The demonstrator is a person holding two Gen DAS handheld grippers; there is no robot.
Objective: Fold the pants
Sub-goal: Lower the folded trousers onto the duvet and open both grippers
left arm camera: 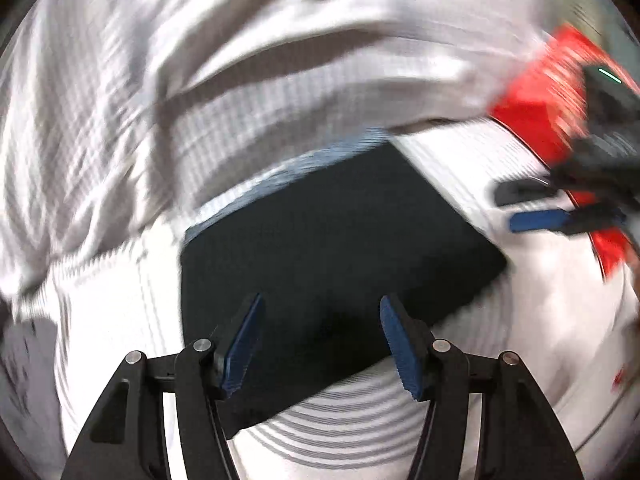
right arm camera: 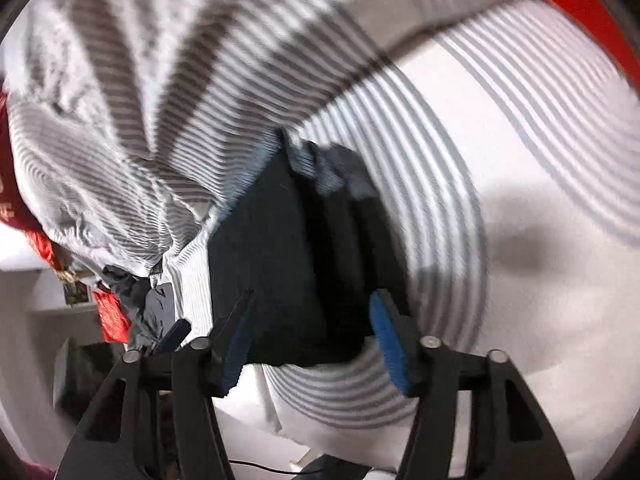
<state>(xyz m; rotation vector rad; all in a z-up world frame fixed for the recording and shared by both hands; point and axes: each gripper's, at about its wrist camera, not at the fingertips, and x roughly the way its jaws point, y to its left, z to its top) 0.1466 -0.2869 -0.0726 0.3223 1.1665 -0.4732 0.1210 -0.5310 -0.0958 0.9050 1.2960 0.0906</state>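
The dark navy pants (left arm camera: 336, 248) lie folded into a compact rectangle on the grey-and-white striped bedsheet (left arm camera: 460, 160). My left gripper (left arm camera: 320, 344) hovers open over their near edge and holds nothing. The right gripper (left arm camera: 532, 204) shows at the right edge of the left wrist view, open, beside the pants. In the right wrist view the folded pants (right arm camera: 288, 264) show stacked layers, and my right gripper (right arm camera: 308, 344) is open just above their near end. Both views are motion-blurred.
A rumpled striped duvet (left arm camera: 200, 80) is heaped behind the pants, also seen in the right wrist view (right arm camera: 140, 120). A red item (left arm camera: 536, 92) lies at the right. Dark clothes (right arm camera: 144, 300) and a red packet (right arm camera: 112, 316) lie at the bed's left edge.
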